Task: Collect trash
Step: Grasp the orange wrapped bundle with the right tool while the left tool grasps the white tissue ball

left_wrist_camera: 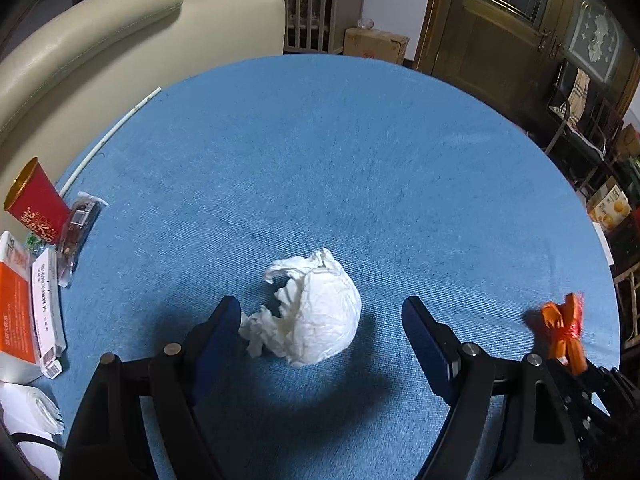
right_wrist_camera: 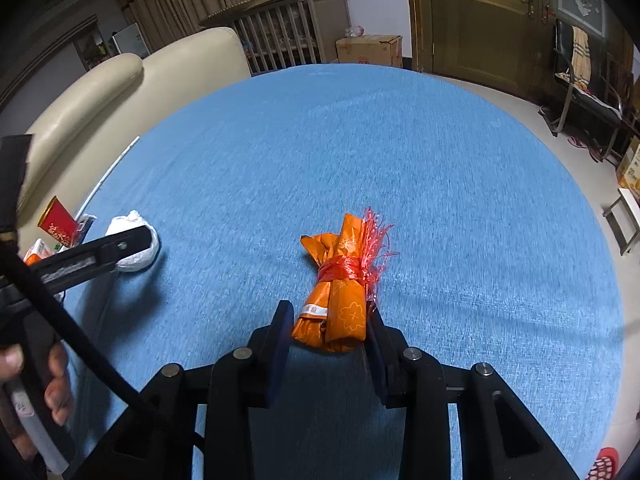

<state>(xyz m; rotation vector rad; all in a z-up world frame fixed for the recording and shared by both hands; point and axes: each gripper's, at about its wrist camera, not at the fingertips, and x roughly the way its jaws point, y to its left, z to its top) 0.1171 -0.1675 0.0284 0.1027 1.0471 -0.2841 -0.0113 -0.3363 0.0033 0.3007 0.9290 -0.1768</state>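
Observation:
A crumpled white tissue wad [left_wrist_camera: 310,312] lies on the blue tablecloth [left_wrist_camera: 320,160], between the fingers of my left gripper [left_wrist_camera: 322,322], which is open around it without touching. It also shows in the right wrist view [right_wrist_camera: 134,246], partly behind the left gripper's finger [right_wrist_camera: 100,256]. My right gripper [right_wrist_camera: 330,328] is shut on an orange wrapper bundle [right_wrist_camera: 340,284] tied with red ribbon. The bundle also shows in the left wrist view [left_wrist_camera: 564,326] at the right.
A red paper cup [left_wrist_camera: 36,202], a dark snack packet [left_wrist_camera: 76,232], orange and white boxes [left_wrist_camera: 24,308] and a white straw [left_wrist_camera: 108,136] sit at the table's left edge. A cream sofa [left_wrist_camera: 100,52] stands behind. Chairs and cardboard boxes stand to the right.

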